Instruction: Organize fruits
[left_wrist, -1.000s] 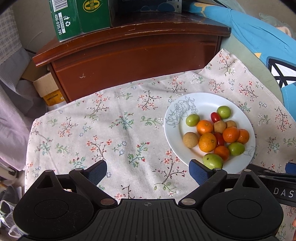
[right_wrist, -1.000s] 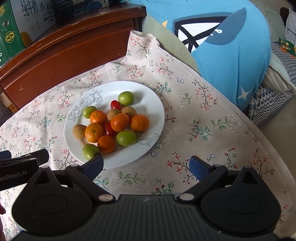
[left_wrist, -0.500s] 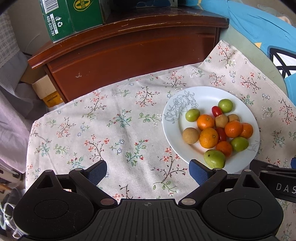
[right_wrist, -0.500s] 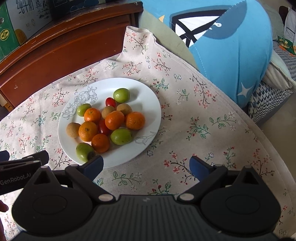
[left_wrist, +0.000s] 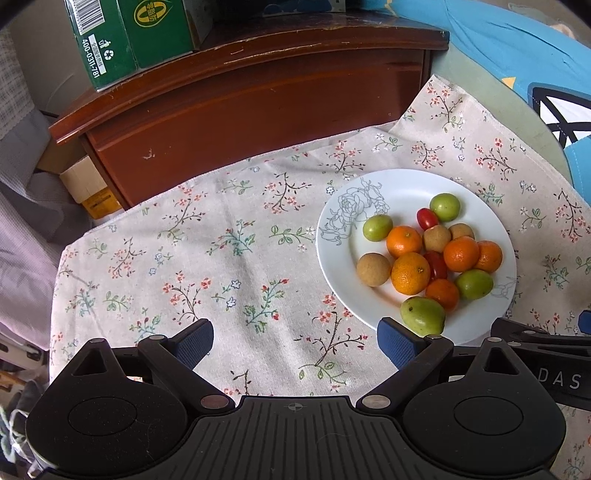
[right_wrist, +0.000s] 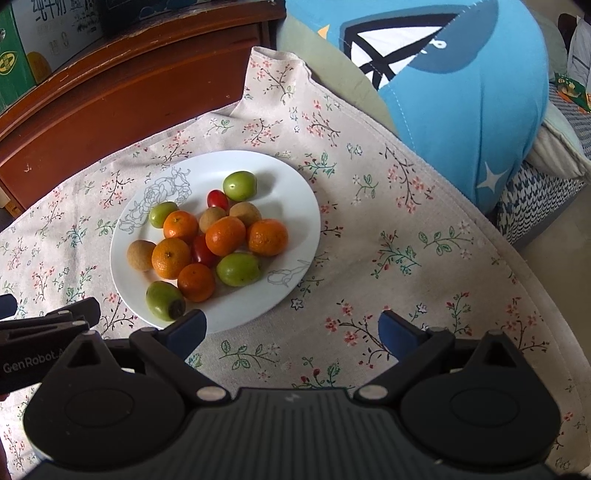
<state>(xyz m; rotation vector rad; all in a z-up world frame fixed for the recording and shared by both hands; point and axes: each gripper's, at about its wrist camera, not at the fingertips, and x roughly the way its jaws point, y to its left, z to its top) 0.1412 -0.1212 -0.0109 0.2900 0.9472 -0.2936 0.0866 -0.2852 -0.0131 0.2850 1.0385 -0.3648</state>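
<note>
A white plate (left_wrist: 399, 192) (right_wrist: 288, 195) on a floral tablecloth holds a pile of small fruits: several oranges (left_wrist: 410, 272) (right_wrist: 225, 235), several green fruits (left_wrist: 423, 315) (right_wrist: 164, 300), brown round fruits (left_wrist: 373, 268) (right_wrist: 141, 254) and red cherry tomatoes (left_wrist: 427, 218) (right_wrist: 217, 198). My left gripper (left_wrist: 295, 341) is open and empty, over the cloth left of the plate, its right finger at the plate's near rim. My right gripper (right_wrist: 291, 330) is open and empty, at the plate's near right edge.
A dark wooden cabinet (left_wrist: 258, 99) stands behind the table, with a green carton (left_wrist: 129, 37) on it. A blue cushion (right_wrist: 461, 92) lies at the right. The floral cloth (left_wrist: 166, 251) covers the table. The table edge curves at the right (right_wrist: 546, 288).
Both grippers have moved a little nearer to the plate, and the views have shifted slightly. The fruits have not moved.
</note>
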